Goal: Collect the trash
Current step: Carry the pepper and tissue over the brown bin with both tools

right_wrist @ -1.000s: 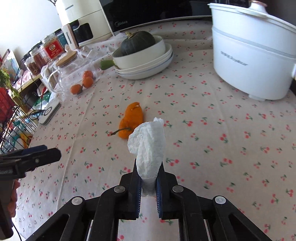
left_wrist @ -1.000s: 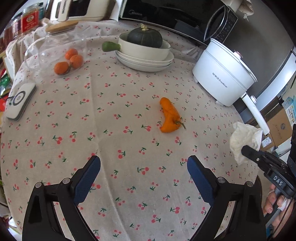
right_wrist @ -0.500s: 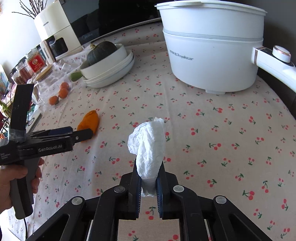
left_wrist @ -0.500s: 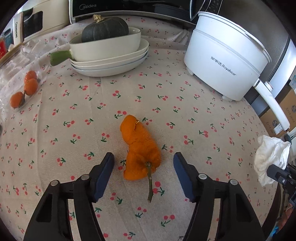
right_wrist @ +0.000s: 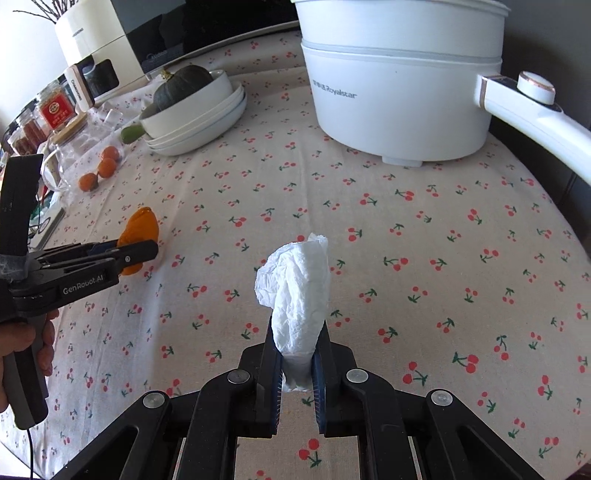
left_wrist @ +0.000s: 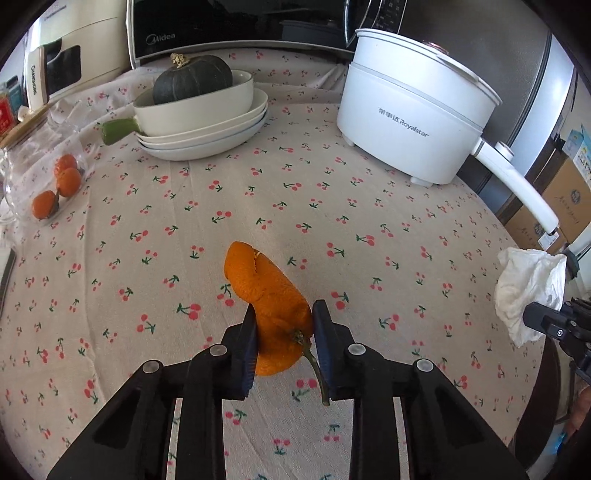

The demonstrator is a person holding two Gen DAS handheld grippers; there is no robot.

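- Left wrist view: the counter [left_wrist: 369, 206] wears a pale cloth dotted with red cherries, and a black microwave [left_wrist: 236, 26] runs along the far edge.
- Far left, a dark green squash [left_wrist: 192, 79] sits in a white dish on stacked plates [left_wrist: 207, 142]; far right stands a white electric pot [left_wrist: 413, 107], its long handle reaching right.
- Small oranges [left_wrist: 59, 184] lie at the left edge behind clear glass.
- The orange peel [left_wrist: 266, 295], wrinkled with a green stem, lies near centre on the cloth.
- The left gripper [left_wrist: 283, 343] is closing, both blue pads against the peel's sides.
- Right wrist view: same cherry cloth, with the pot [right_wrist: 399, 92] far right and the squash [right_wrist: 181, 86] far left.
- Spice jars [right_wrist: 44, 118] line the far left edge.
- The right gripper [right_wrist: 297, 373] is clamped tight on a crumpled white tissue [right_wrist: 299, 291], which stands up above the cloth.
- At left a hand [right_wrist: 22, 347] holds the left gripper [right_wrist: 136, 253] at the peel [right_wrist: 140, 230].
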